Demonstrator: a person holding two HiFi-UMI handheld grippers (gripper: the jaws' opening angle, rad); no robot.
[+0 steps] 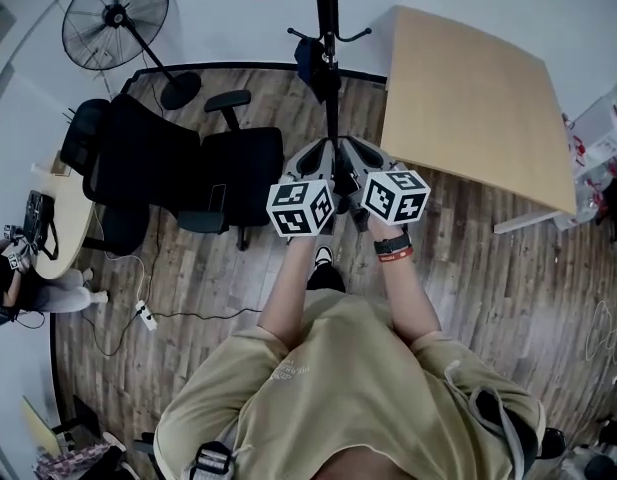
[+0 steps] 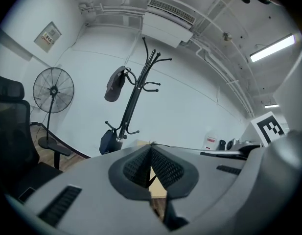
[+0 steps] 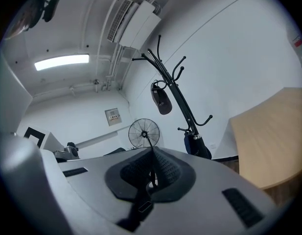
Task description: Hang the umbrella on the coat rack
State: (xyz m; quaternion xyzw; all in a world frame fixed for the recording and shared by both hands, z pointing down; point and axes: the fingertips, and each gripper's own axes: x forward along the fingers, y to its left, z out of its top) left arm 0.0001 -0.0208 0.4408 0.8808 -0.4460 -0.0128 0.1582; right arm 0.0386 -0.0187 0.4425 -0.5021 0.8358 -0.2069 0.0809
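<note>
Wooden planks are seen on the floor (image 1: 488, 288), and a black coat rack (image 2: 133, 99) is placed at the white wall, straight ahead of the person. The umbrella (image 2: 115, 84), dark and folded short, is already hung by its loop on one of the upper hooks, well above both claws. A dark blue bundle (image 2: 108, 142) is hung lower on the same pole; what it is cannot be told.

The left gripper (image 2: 151, 147) and the right gripper (image 3: 152, 151) are held side by side, close to each other and pointed at the rack. In each gripper view the two ribbed pads are pressed together at the tips and nothing is held between them. In the head view the pole is seen just between the two claws.

A light wooden table (image 1: 478, 98) is set to the right of the rack, and its near corner is close to the right claw. A black office chair (image 1: 188, 163) is placed to the left, near the left claw, and a standing fan (image 1: 116, 16) is found behind it at the wall. A white power strip (image 1: 145, 315) with its cable is laid on the floor further left, beside a round table (image 1: 68, 218) where another person (image 1: 28, 288) is seated.

Open floor is left only in the strip between chair and table, where the person stands. Above the rack the room is free up to the ceiling pipes.
</note>
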